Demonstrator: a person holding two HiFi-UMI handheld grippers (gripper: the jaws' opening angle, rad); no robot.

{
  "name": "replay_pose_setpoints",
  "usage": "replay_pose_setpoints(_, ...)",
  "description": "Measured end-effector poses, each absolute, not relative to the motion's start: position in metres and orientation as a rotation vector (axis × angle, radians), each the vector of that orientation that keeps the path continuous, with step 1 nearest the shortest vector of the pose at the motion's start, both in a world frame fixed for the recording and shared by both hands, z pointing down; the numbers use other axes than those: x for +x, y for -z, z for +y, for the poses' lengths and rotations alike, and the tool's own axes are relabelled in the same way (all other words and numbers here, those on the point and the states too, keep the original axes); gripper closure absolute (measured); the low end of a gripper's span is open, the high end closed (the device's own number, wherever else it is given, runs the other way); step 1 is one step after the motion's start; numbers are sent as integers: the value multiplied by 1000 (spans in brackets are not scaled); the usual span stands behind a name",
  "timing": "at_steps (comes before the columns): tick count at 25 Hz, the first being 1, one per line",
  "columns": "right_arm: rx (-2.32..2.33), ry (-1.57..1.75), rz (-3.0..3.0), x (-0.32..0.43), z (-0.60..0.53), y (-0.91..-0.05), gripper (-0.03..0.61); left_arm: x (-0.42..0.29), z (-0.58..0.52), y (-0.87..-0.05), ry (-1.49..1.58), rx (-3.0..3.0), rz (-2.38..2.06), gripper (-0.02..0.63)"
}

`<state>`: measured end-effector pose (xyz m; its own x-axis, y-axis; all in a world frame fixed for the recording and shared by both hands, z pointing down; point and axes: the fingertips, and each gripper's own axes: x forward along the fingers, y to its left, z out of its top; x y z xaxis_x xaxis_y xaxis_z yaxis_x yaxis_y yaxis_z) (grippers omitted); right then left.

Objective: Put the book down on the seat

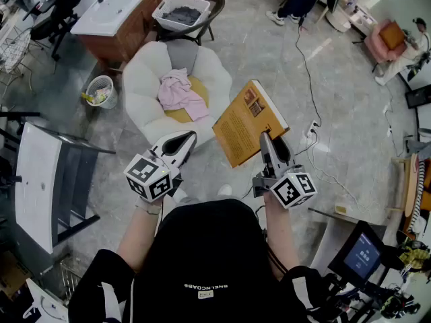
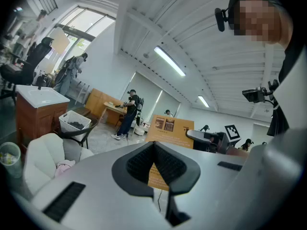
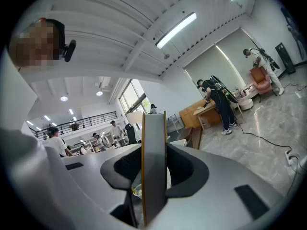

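An orange hardback book (image 1: 244, 123) hangs in the air in front of me, tilted, with my right gripper (image 1: 264, 137) shut on its lower edge. In the right gripper view the book (image 3: 153, 143) stands edge-on between the pads, its grey page block filling the gap. My left gripper (image 1: 193, 135) is beside it on the left, shut and holding nothing; its view looks past the meeting tips (image 2: 154, 143) at the book's cover (image 2: 170, 130). The seat is a white padded armchair (image 1: 145, 79) just beyond both grippers, with a pink cloth (image 1: 178, 94) and a yellow cushion (image 1: 199, 86) on it.
A small wastebasket (image 1: 100, 91) stands left of the armchair. A white table (image 1: 37, 180) is at the left edge. Behind the armchair are a dark chair with a white basket (image 1: 182, 11) and a washbasin cabinet (image 1: 118, 9). A cable and power strip (image 1: 311, 130) lie on the floor at right.
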<state>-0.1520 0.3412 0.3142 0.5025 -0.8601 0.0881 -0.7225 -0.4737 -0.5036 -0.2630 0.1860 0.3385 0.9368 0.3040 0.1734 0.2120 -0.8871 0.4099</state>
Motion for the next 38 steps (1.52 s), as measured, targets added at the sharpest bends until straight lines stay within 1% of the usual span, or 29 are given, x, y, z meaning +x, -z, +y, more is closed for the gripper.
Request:
replay_pose_setpoints(4,-2356,419,1356,-148,353,-317,411,-250,215,-335,-318,2698,435,598)
replay_pose_setpoints(12,-2303,403,1344,-116,428,-302,411,-216,303,-309,-368,2848,473,600)
replay_pose_setpoints(19,-2240,391,1350,-94,481,-303,411,-192,381,-301,-343,2921,552,598)
replay_pose_setpoints(22,-2258,396,1356,-88,503,-304,411,-185,408,-292,-286,2879,547,600)
replay_pose_setpoints(28,-2249,402,1354,-75,527,-307,411,-163,430,-291,-300,2839,529,600)
replay_pose_setpoints(33,-2246,383,1350,-61,520,-313,411,-147,420,-306,-324,2836,537,600)
replay_pose_setpoints(38,-2262,384,1317,-60,517,-305,411,-143,409,-302,-330,2825,557,600)
